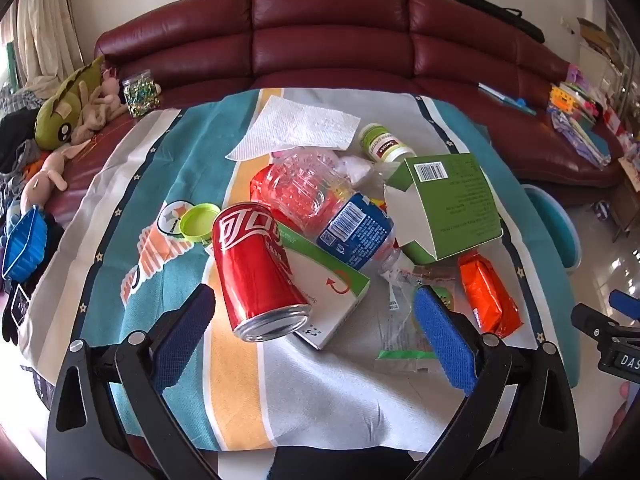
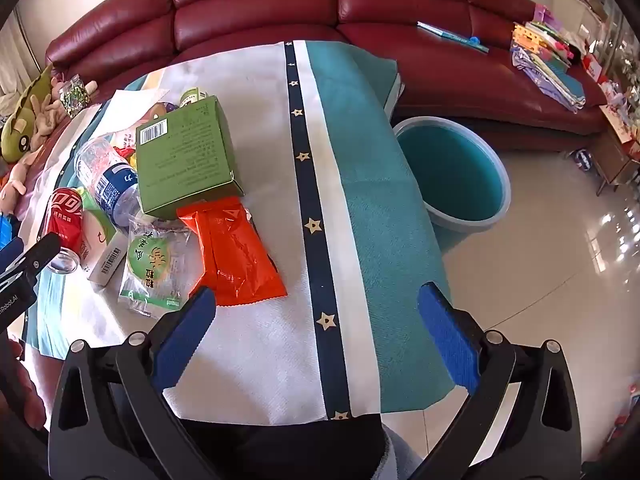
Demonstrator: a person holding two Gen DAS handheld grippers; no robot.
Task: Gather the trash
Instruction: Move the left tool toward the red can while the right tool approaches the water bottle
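A: Where do we see the trash?

B: The red can (image 1: pixel 256 270) lies on its side on the tabletop (image 1: pixel 320 392), on a white-green box (image 1: pixel 332 288). At its 2 o'clock we see the plastic bottle (image 1: pixel 336 212) and green carton (image 1: pixel 448 204); at 3 o'clock, the orange packet (image 1: pixel 488 292).

A: And our claws?

B: The left claw (image 1: pixel 314 332) is wide open and holds nothing, with the can between its fingers. The right claw (image 2: pixel 316 328) is wide open too, empty. The teal bucket (image 2: pixel 452 172) stands on the floor at its 1 o'clock.

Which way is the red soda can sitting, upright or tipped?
Tipped. The red soda can lies on its side, partly on the flat white carton, its silver end rim facing the left gripper. Contents: cannot tell.
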